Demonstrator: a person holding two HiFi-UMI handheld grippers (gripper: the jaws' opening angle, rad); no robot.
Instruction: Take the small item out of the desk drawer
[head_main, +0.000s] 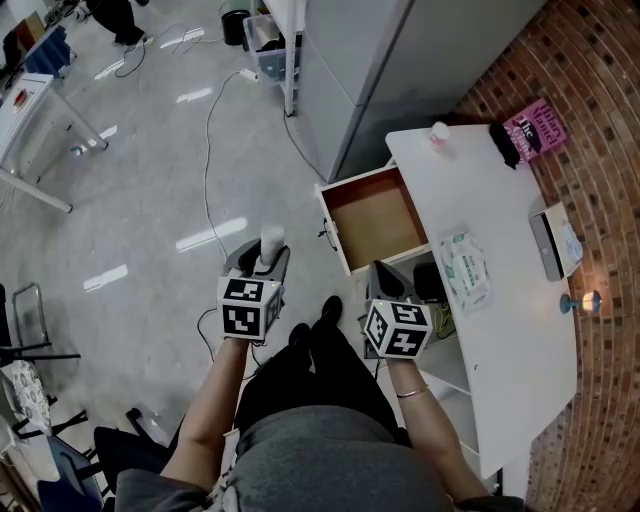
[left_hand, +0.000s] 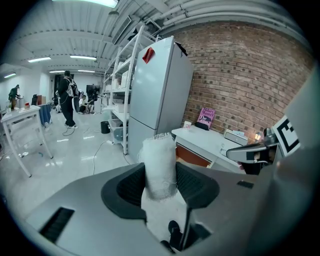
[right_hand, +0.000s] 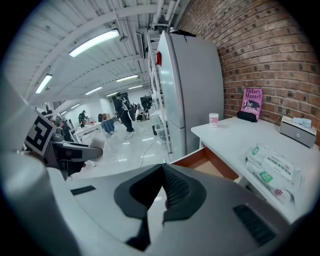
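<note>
Gauze roll (head_main: 272, 239) (left_hand: 160, 164), white and frayed at its top edge, stands upright between the jaws of the left gripper (head_main: 268, 252) (left_hand: 161, 186), which are pressed against its two sides. In the head view that gripper is held over the pale floor (head_main: 150, 200), to the left of the drawer (head_main: 375, 220) and clear of it.

The drawer is pulled out from the white desk (head_main: 500, 220), and its brown wooden bottom lies bare. The right gripper (head_main: 381, 270) (right_hand: 161, 172) sits just below the drawer's near corner, its jaws brought together at the tips with nothing between them.

On the desk top lie a pack of wipes (head_main: 466, 270) near the drawer, a grey box (head_main: 550, 240) toward the brick wall (head_main: 600, 90), and a pink book (head_main: 540, 127) at the far end beside a black object (head_main: 503, 143). A tall grey cabinet (head_main: 400, 60) stands behind the desk.
</note>
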